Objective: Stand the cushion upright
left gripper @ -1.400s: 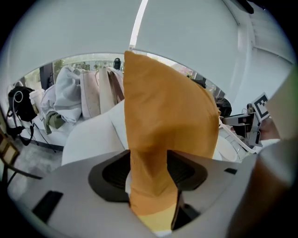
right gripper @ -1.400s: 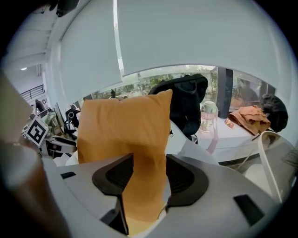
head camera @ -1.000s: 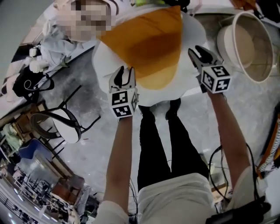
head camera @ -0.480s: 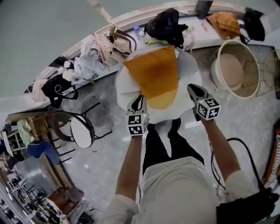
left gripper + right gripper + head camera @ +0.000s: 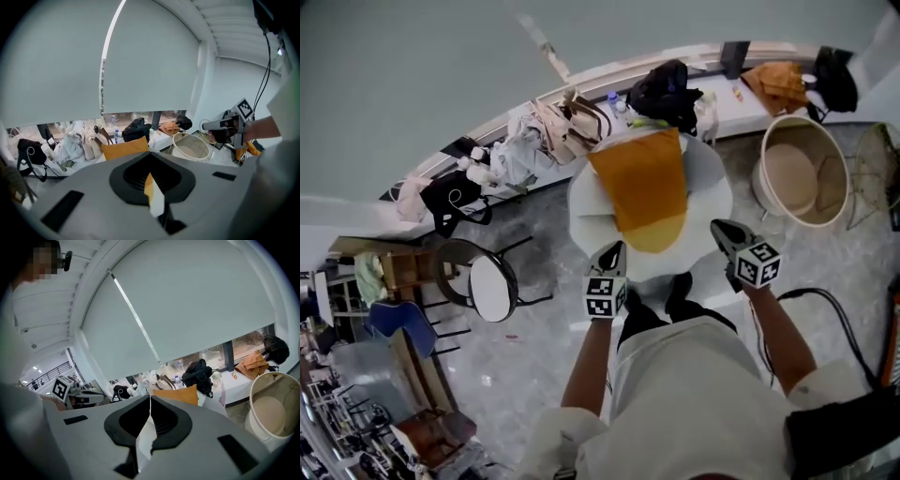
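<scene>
The orange cushion [image 5: 642,183] stands propped against the back of a white round seat [image 5: 708,202], straight ahead of me in the head view. It also shows small and far off as the cushion [image 5: 124,147] in the left gripper view and the cushion [image 5: 177,394] in the right gripper view. My left gripper [image 5: 614,250] hovers off the seat's near left edge and my right gripper [image 5: 720,229] off its near right edge, both clear of the cushion. Their jaws have just been closing with nothing between them. Both the left gripper [image 5: 150,161] and the right gripper [image 5: 150,401] are shut and empty.
A big beige round tub [image 5: 802,178] stands right of the seat. A black-framed chair with a white round seat [image 5: 483,286] is at the left. Bags and clothes crowd the window ledge [image 5: 562,122] behind, with a black bag [image 5: 666,89]. A cable [image 5: 825,300] lies on the floor.
Both grippers have lifted and drawn back from the seat's sides toward my body, and their jaws have shut. The cushion and seat now lie farther ahead.
</scene>
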